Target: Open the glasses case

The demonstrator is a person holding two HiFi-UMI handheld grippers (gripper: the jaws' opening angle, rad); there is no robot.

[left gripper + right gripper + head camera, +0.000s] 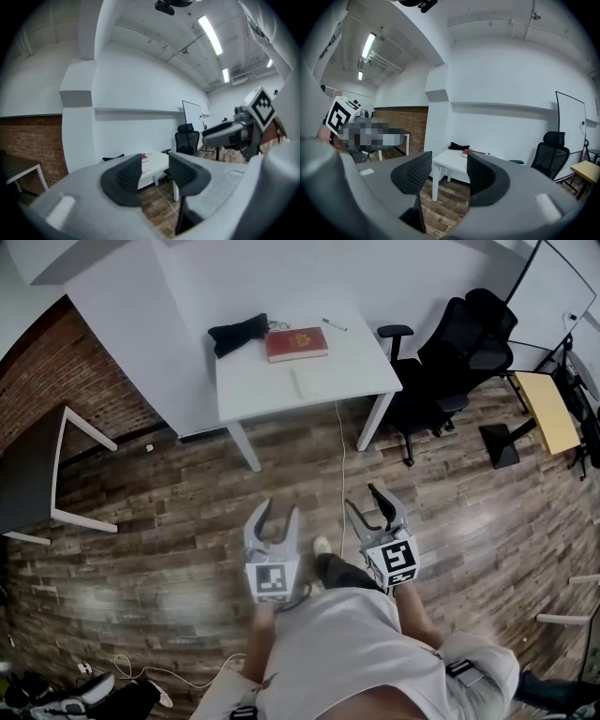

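A black, pouch-like glasses case point(238, 334) lies at the back left of a small white table point(356, 367), beside a red book point(296, 343). Both grippers hang over the wooden floor, well short of the table and touching nothing. My left gripper point(280, 510) is open with nothing between its jaws. My right gripper point(364, 498) is open and empty too. In the left gripper view the case point(114, 158) shows far off, past the jaws point(154, 173). The right gripper view also has the case point(459, 146) in the distance beyond its jaws point(449, 176).
A pen point(334, 324) and a flat white item point(302, 382) also lie on the table. A black office chair point(450, 357) stands to its right, a yellow-topped stand point(548, 409) further right, and a dark table point(33, 470) at the left. A cable point(341, 460) runs across the floor.
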